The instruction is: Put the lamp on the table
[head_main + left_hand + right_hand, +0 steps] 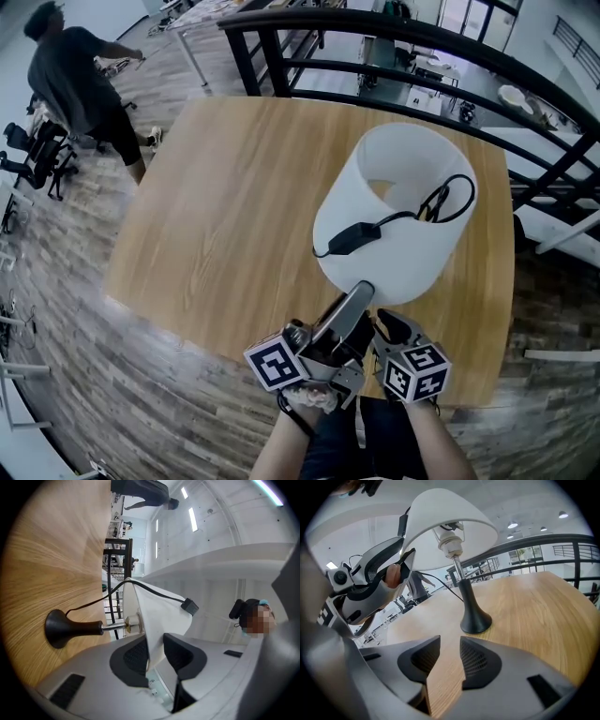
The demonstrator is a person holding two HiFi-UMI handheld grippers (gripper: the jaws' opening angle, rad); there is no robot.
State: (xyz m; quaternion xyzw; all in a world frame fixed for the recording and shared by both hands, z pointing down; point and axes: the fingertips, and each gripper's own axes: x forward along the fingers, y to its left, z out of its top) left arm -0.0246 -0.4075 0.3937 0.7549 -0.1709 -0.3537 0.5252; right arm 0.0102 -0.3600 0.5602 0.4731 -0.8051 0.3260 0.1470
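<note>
A table lamp stands upright on the wooden table (216,206); its white shade (394,211) hides the stem in the head view. Its black flared base (474,620) rests flat on the wood. The black cord with its inline switch (354,237) is draped over the shade. My left gripper (361,292) reaches up to the shade's near rim. That rim (154,616) sits between its jaws, which stand apart, with a gap beside the thin shade. My right gripper (450,656) is open and empty, low over the table and short of the base.
A black metal railing (422,37) runs along the table's far and right sides. A person (84,80) stands far left near office chairs (37,150) on the plank floor. The table's near edge (234,352) is just in front of my grippers.
</note>
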